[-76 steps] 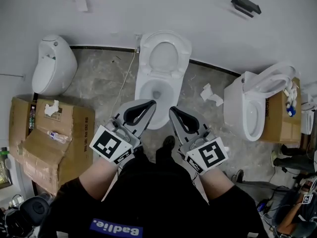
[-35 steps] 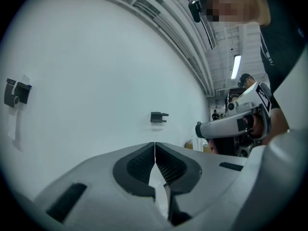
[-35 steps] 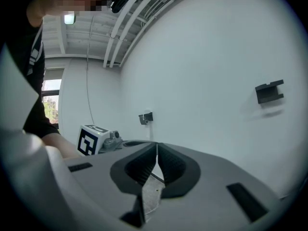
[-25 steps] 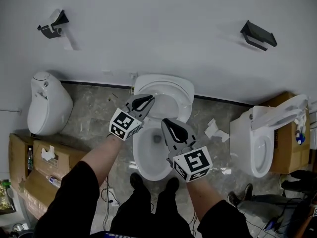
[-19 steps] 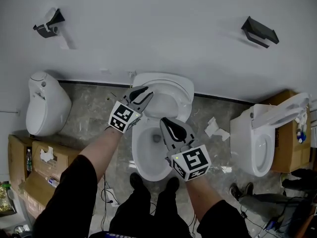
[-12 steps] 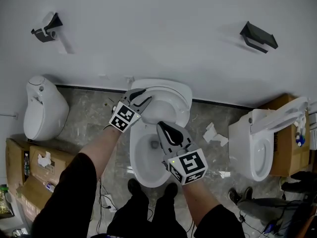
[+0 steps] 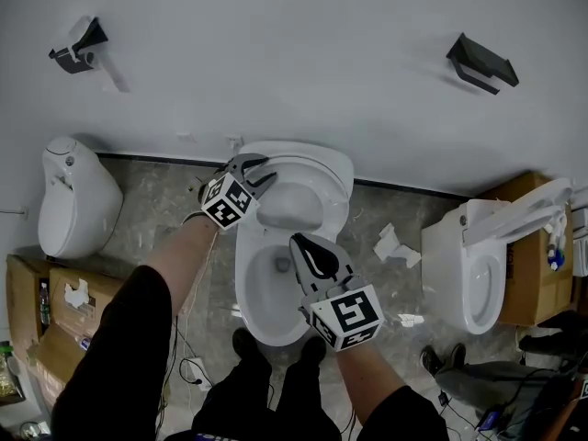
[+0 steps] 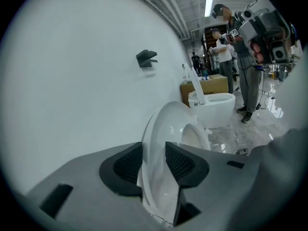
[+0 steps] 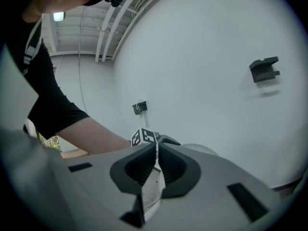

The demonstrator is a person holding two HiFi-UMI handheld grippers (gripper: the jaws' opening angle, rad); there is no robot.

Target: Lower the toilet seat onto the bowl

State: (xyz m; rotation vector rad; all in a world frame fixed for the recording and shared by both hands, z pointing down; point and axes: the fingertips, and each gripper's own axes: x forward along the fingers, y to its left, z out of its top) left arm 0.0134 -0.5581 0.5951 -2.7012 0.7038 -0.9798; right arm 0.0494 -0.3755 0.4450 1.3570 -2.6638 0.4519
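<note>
The left gripper (image 7: 264,169) is at the left edge of the raised toilet seat (image 7: 310,180), near the top of that edge. In the left gripper view its jaws stand well apart and have just been opening. The seat's white rim runs up through the gap between them. One dark pad (image 8: 129,163) is at the rim's wall-side face and the other at its bowl-side face, both close against it. I cannot tell whether they press on it.

The seat is up, hinged at the back of the bowl (image 7: 241,288) and tipped a little away from the wall (image 7: 276,62). Its long axis runs from the hinge up to its top edge, close to upright. The open ring faces out over the bowl, toward the person.

The right gripper (image 7: 301,246) hangs over the middle of the bowl, in front of the seat and clear of it. Its tips point toward the wall. In the right gripper view its jaws are closed tip to tip, with nothing between them.
</note>
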